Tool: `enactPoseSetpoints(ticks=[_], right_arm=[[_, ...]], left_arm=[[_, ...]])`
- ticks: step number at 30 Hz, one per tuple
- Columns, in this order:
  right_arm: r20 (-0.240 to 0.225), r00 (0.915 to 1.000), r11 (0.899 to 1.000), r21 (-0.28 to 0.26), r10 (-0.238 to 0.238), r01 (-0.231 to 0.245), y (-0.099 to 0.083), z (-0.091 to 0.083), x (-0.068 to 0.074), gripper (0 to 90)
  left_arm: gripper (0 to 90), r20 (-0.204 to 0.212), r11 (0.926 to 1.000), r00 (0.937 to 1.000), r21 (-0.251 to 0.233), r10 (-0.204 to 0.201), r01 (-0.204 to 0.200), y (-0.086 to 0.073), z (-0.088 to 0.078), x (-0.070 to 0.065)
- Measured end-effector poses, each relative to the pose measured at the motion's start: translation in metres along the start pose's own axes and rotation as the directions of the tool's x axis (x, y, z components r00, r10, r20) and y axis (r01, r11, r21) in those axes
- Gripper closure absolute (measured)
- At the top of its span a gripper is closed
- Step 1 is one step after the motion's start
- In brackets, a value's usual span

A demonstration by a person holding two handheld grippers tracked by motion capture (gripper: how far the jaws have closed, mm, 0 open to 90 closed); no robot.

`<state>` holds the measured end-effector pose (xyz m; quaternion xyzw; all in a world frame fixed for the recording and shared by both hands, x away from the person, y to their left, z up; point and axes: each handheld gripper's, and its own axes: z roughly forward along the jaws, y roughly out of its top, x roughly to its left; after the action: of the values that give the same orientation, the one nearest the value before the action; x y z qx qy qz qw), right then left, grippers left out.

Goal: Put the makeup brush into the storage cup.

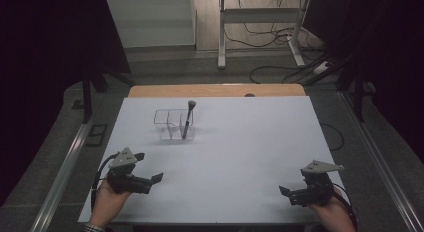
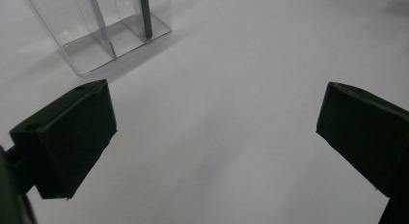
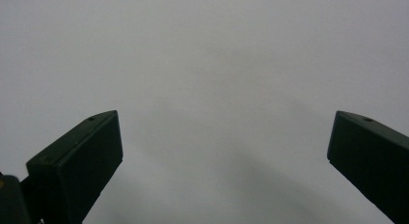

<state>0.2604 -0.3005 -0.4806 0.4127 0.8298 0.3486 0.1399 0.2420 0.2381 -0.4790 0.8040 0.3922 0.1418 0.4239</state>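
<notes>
Resting low at the near table edge, the left gripper and the right gripper have their jaws spread wide, pinching nothing, tips turned inward toward each other. Well beyond the left one, a makeup brush stands nearly upright, bristles up, in the clear organizer.
</notes>
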Motion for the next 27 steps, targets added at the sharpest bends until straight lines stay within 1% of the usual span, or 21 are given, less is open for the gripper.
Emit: enactPoseSetpoints(ticks=[10,19,27], right_arm=[[0.007,1.0,1.0,-0.005,-0.005,0.005,0.0,-0.001,0.0,0.0],[0.012,0.9998,1.0,-0.024,0.014,-0.014,0.0,-0.003,-0.001,0.0],[0.017,0.9996,0.999,-0.027,0.021,-0.021,0.0,-0.003,-0.002,0.0]], left_arm=[[0.5,-0.019,0.9998,0.9998,0.017,0.007,-0.006,-0.009,-0.006,0.002],[0.5,-0.02,0.9998,0.9997,0.017,-0.01,0.01,-0.018,-0.012,0.005],[0.5,-0.031,0.9992,0.9994,0.035,-0.017,0.018,-0.026,-0.017,0.008]])
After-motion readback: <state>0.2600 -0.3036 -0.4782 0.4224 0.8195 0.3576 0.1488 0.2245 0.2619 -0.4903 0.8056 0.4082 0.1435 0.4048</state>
